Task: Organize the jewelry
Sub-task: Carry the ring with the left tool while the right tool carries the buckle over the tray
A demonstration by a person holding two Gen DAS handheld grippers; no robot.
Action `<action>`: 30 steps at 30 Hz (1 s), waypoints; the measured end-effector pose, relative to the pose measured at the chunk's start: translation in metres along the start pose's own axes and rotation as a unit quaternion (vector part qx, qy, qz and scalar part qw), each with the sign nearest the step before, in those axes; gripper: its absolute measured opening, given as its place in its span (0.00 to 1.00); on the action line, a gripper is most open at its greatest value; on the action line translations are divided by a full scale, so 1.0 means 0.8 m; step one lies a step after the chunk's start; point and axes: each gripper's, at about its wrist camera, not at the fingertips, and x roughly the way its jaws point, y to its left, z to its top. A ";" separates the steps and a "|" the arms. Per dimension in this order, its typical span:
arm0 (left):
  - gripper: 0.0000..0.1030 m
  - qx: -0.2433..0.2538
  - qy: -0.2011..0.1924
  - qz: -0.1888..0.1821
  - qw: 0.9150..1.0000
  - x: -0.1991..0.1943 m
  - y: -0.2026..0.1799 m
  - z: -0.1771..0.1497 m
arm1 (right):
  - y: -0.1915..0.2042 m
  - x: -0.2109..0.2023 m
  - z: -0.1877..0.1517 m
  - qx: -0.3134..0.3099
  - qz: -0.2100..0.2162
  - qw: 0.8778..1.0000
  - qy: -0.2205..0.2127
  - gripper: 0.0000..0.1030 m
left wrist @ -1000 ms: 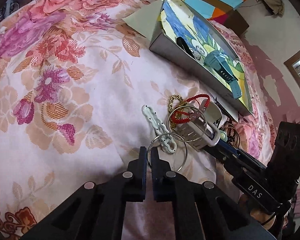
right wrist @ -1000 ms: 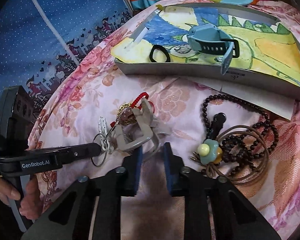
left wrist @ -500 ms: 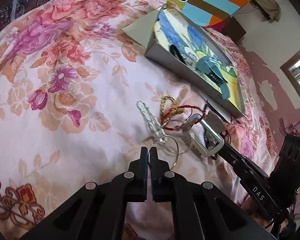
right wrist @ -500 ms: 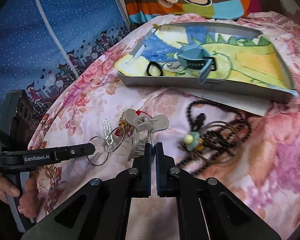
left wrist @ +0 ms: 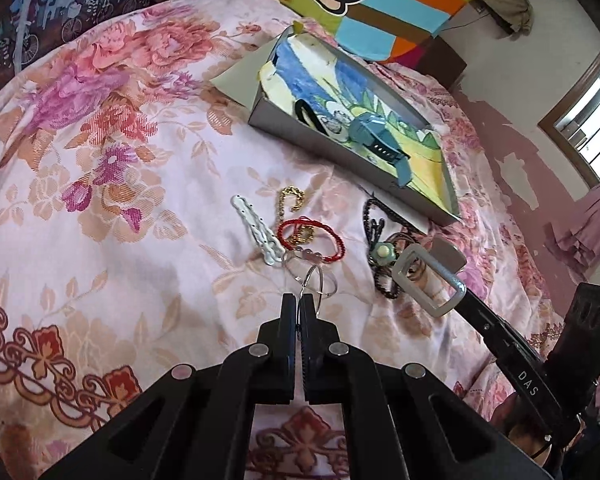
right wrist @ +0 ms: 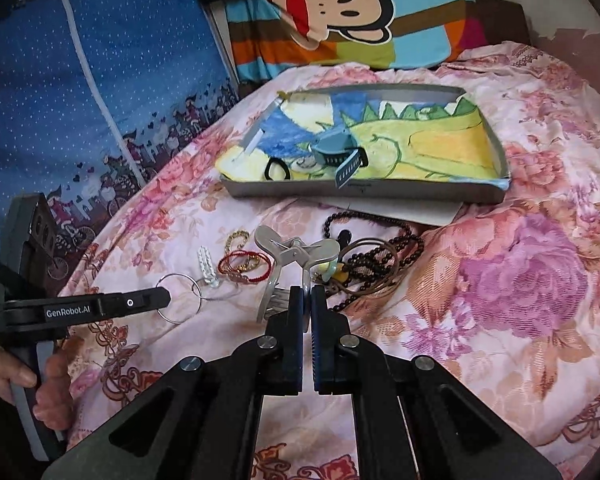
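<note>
The left hand-held gripper [left wrist: 299, 312] has "GenRobot.AI" written on its side, seen from the right camera, and the right hand-held gripper [right wrist: 307, 304] has "DAS" on its arm, seen from the left camera. Everything lies on a bed [left wrist: 100, 200] with a pink flower cover. A striped pillow [right wrist: 340, 12] with a cartoon monkey face sits at the far end. In front of it is a flat grey box [right wrist: 364, 194] with a dinosaur drawing inside. A blue watch [right wrist: 336, 152] and a black hair tie [right wrist: 278, 169] are in the box. Near the box on the cover are a white clip [left wrist: 256, 230], a gold chain [left wrist: 292, 197], a red string bracelet [left wrist: 312, 238], dark beads [right wrist: 376, 240] and a little flower hair tie [left wrist: 381, 253]. The left hand-held gripper is closed tight on a thin silver ring [left wrist: 315, 286], and that ring is looped with another silver ring resting on the cover. The right hand-held gripper is clenched on a big grey hair claw clip [right wrist: 296, 256], holding it up above the cover beside the beads. A person's hand [right wrist: 32, 384] holds the left handle.
</note>
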 end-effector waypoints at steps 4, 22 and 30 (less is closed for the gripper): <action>0.02 0.002 -0.009 -0.007 1.000 -0.014 -0.008 -0.008 | -0.003 -0.009 0.002 0.005 0.003 1.000 -0.008 0.03; 0.02 0.057 -0.071 0.000 0.996 -0.058 -0.068 0.059 | -0.017 -0.040 0.046 0.007 0.004 0.997 -0.082 0.03; 0.02 0.098 -0.127 -0.001 0.987 -0.030 -0.107 0.142 | -0.041 -0.003 0.101 0.020 -0.025 0.993 -0.114 0.03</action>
